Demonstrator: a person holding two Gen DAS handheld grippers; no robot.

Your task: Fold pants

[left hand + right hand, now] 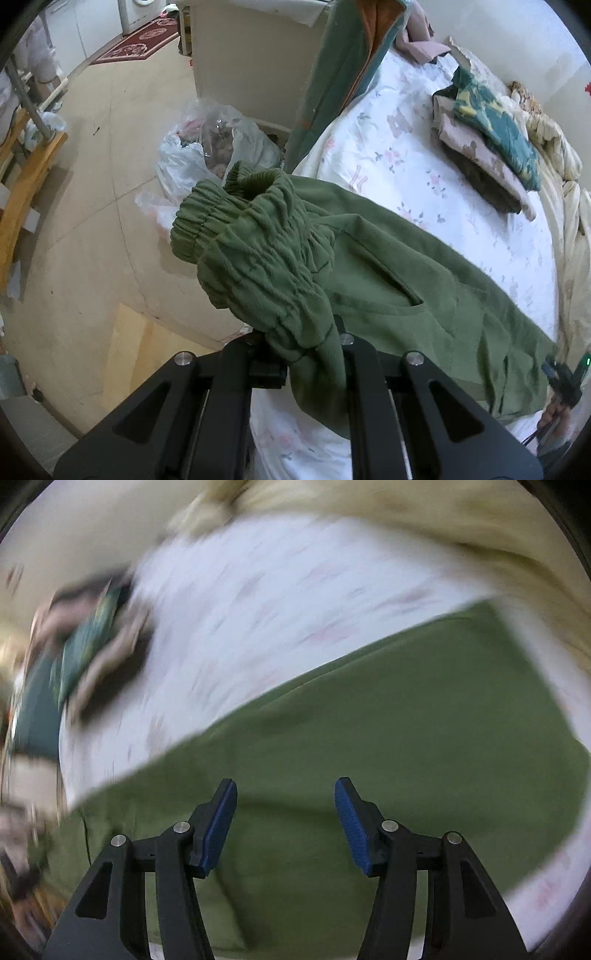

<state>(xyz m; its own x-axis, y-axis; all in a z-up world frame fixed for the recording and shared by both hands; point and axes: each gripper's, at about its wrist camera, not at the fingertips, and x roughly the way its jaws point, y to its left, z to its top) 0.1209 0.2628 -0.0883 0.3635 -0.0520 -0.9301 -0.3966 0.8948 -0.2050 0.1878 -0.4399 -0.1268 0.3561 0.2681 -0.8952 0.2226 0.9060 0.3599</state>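
Green pants (424, 295) spread on the bed (388, 147), long axis running from the gathered elastic waistband at near left out toward the far right edge of the mattress; in the right wrist view the same cloth (369, 720) lies flat as a broad green band slanting up to the right. Waistband bunched and lifted off the sheet, a slit pocket showing just beyond it.

Left gripper (306, 354) tilted steeply down, fingers pressed nearly together and pinching the bunched waistband, the cloth hiding their tips. Right gripper (286, 823) also pointing steeply down over the flat cloth, fingers (221, 823) with blue pads spread apart, nothing between them, not touching the fabric as far as can be told; whole view smeared by motion blur. At the right rim of the left wrist view, a hand (554, 413) on a dark device.

White floral sheet over the bed, folded patterned clothes (491, 136) stacked at far right, cream quilt (557, 155) along the far edge. Pale floor (110, 221) at left, with plastic bags (207, 147) beside the bed and a red rug (140, 40) far off.
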